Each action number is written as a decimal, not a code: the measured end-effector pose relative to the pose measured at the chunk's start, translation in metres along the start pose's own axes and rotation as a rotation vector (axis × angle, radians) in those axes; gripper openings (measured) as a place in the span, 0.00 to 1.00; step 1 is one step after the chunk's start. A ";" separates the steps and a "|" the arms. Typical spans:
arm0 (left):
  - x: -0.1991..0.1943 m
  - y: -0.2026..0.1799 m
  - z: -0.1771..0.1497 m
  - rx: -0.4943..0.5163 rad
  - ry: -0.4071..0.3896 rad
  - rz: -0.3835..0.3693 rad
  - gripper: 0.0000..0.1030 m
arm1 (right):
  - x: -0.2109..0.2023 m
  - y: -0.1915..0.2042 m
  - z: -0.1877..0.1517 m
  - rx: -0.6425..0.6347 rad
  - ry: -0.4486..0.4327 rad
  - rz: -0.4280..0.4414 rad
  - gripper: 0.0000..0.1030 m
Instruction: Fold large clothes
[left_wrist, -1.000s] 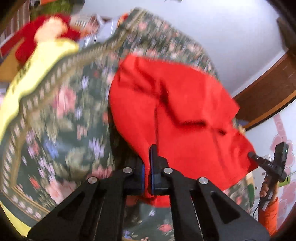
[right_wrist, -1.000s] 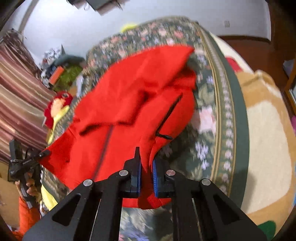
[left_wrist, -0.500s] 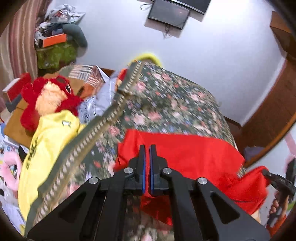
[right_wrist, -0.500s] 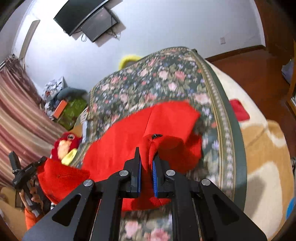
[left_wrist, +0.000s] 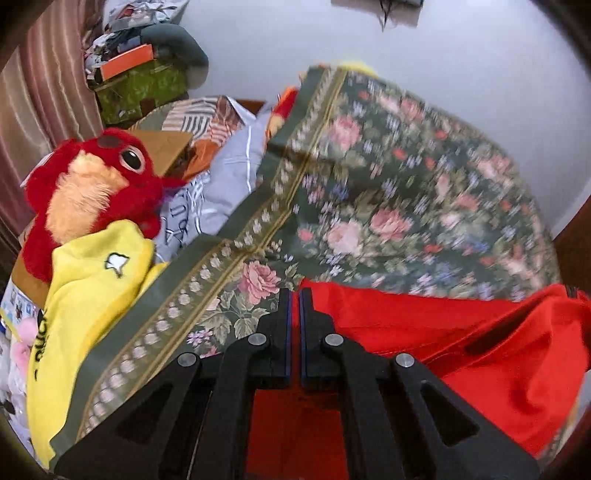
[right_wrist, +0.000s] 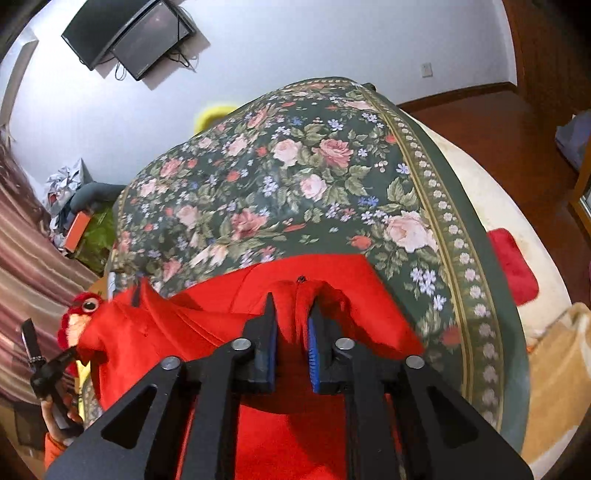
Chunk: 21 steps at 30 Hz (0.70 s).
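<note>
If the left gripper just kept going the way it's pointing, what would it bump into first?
Probably the flowered bedspread: it lies right past the fingers of the left gripper, which are shut on the red garment. Depth is hard to judge.

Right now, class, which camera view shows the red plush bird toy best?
The left wrist view: the red plush bird toy fills the left side, its eye and pale face clear. The right wrist view catches only its small head beyond the red jacket.

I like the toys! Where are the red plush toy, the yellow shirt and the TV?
red plush toy (left_wrist: 92, 192): left wrist view, its fuzzy face.
yellow shirt (left_wrist: 88, 288): left wrist view, its chest.
TV (right_wrist: 147, 40): right wrist view, its screen.
</note>
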<state>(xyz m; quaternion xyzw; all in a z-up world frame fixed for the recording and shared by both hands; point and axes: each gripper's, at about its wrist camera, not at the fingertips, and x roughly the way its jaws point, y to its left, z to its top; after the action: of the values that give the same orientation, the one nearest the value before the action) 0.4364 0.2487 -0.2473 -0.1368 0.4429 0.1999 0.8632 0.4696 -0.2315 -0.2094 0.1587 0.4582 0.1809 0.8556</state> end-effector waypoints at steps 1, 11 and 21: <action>0.007 -0.003 -0.002 0.016 0.007 0.015 0.02 | 0.000 -0.002 -0.001 -0.012 -0.015 -0.020 0.19; 0.011 -0.018 -0.014 0.189 0.142 -0.040 0.13 | -0.064 -0.005 0.010 -0.074 -0.161 -0.204 0.28; -0.100 -0.033 -0.007 0.210 -0.054 -0.152 0.50 | -0.080 0.051 -0.018 -0.241 -0.088 -0.096 0.42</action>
<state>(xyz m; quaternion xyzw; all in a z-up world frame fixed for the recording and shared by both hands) 0.3939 0.1945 -0.1669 -0.0732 0.4262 0.0902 0.8971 0.4046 -0.2205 -0.1385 0.0403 0.4021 0.1862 0.8956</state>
